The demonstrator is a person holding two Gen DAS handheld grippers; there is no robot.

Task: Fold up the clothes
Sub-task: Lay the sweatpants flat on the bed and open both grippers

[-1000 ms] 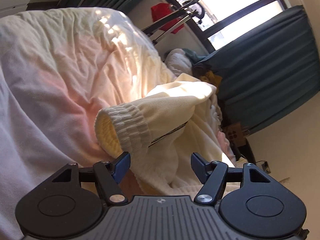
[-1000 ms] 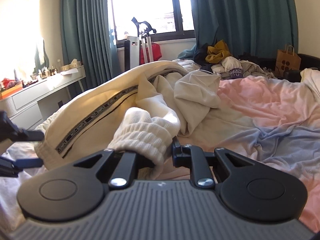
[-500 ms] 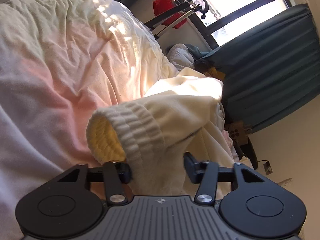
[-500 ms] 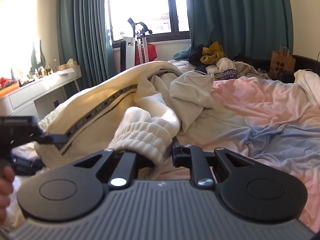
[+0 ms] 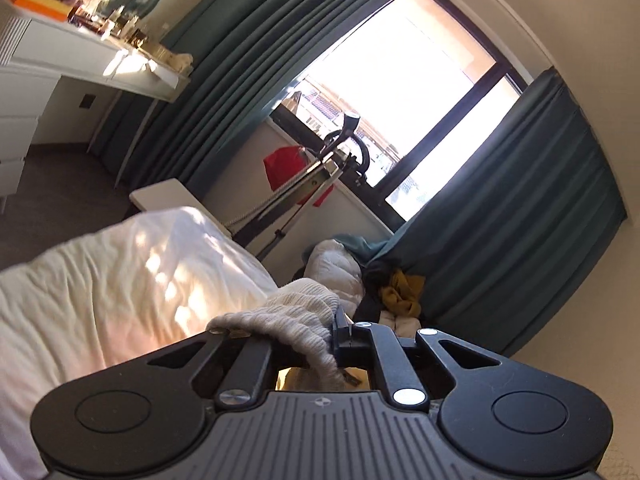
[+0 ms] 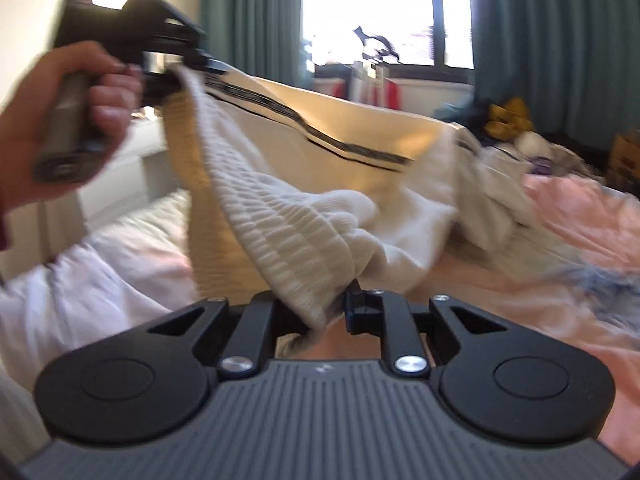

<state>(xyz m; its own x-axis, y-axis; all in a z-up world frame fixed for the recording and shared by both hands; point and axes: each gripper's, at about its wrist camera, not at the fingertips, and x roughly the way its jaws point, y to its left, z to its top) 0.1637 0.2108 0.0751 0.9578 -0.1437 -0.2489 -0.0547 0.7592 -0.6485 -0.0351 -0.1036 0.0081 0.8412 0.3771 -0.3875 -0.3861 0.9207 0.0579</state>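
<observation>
Cream knitted sweater [image 6: 320, 216] with a black striped band hangs stretched between our two grippers above the bed. We clamp its ribbed hem [image 6: 312, 280] in the right gripper [image 6: 326, 312], fingers nearly closed on the cloth. Our left gripper [image 5: 304, 344], raised higher, pinches another ribbed edge. Beyond lie the pink-and-white rumpled bedsheet [image 6: 560, 320], a clothes pile [image 6: 508, 120] and teal curtains [image 5: 520, 240].

A bed [image 6: 580, 240] carries everything here, its rumpled cover [image 6: 560, 304] pink, white and pale blue. A cream garment [image 6: 360, 136] trails onto its middle. At the far edge, by the curtains, lies a heap of clothes [image 6: 516, 128] with a mustard piece [image 5: 402, 292] on top.
</observation>
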